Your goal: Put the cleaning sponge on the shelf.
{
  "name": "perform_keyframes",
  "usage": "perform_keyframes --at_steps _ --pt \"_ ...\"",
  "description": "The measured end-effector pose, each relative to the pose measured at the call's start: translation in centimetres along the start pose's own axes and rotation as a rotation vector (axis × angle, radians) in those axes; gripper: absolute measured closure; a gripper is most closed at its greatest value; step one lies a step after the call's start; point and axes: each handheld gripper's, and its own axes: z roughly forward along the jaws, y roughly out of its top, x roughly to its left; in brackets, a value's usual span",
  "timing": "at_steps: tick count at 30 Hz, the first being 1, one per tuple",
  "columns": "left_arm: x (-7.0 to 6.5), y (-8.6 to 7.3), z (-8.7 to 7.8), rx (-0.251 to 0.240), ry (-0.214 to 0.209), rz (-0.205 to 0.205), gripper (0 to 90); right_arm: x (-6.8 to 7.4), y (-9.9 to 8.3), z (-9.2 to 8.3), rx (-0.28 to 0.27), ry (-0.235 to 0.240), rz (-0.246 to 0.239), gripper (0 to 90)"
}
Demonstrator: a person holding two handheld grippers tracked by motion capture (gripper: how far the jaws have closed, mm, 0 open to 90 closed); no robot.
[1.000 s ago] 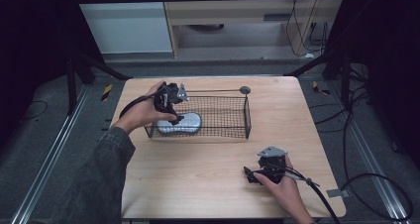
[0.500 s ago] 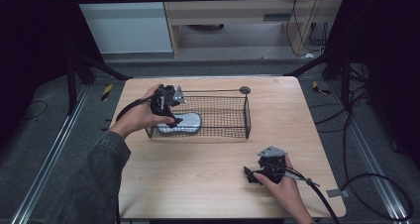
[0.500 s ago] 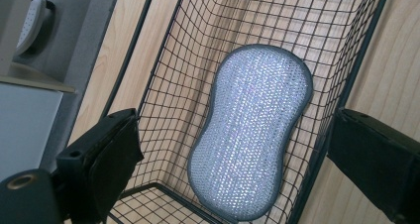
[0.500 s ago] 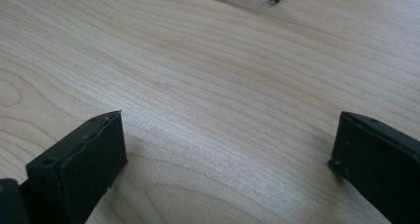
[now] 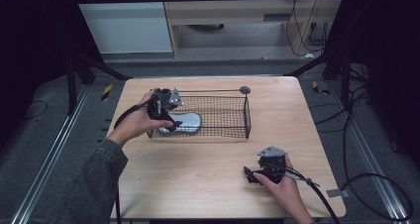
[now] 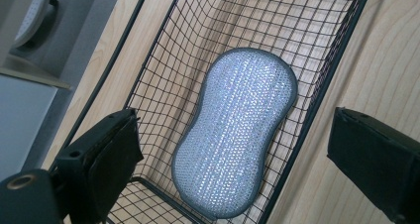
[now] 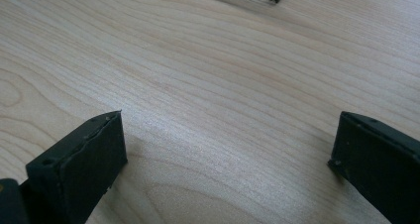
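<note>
Light wood surface [image 5: 208, 184], dark floor with cables around it, pale cabinets at the far side. On the far left part of the surface stands a black wire basket [image 5: 233, 116], long side running left to right, with a long handle along its far rim ending in a round disc.

Inside the basket I see a silvery-grey scrubbing pad [image 6: 237, 130], peanut-shaped with a dark edge, lying flat on the basket floor at the left end. In the left gripper view it sits close to the end wall and near one long wall.

My left tongs [image 5: 166, 116] hang over the left end of the basket, pointing down at the pad. The jaws stand wide apart and grip nothing; in the left gripper view one jaw is over the basket interior, the other outside the near long wall, with the pad between them lower down. Whether a jaw touches the wire I cannot tell.

My right tongs [image 5: 251, 176] lie low at the near right part of the surface, well apart from the basket, jaws spread wide, empty, bare wood between them.
</note>
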Motion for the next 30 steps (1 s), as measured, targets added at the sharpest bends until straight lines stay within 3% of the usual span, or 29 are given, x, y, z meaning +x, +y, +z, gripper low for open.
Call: perform_keyframes --at_steps 13,19,24,30 --pt "-2.3 -1.7 -1.6 -0.094 0.022 -0.158 4.6 0.0 0.0 0.0 -0.001 -0.003 0.001 0.7" --pt "-3.7 -2.5 -2.4 -0.12 0.025 -0.194 4.5 0.0 0.0 0.0 -0.001 -0.003 0.001 0.7" --pt "-5.1 -3.2 -2.7 -0.104 0.032 -0.191 4.5 0.0 0.0 0.0 -0.001 -0.003 0.0 0.7" --pt "-6.8 -3.9 -2.7 -0.126 0.025 -0.207 4.4 0.0 0.0 0.0 -0.001 -0.004 0.0 0.7"
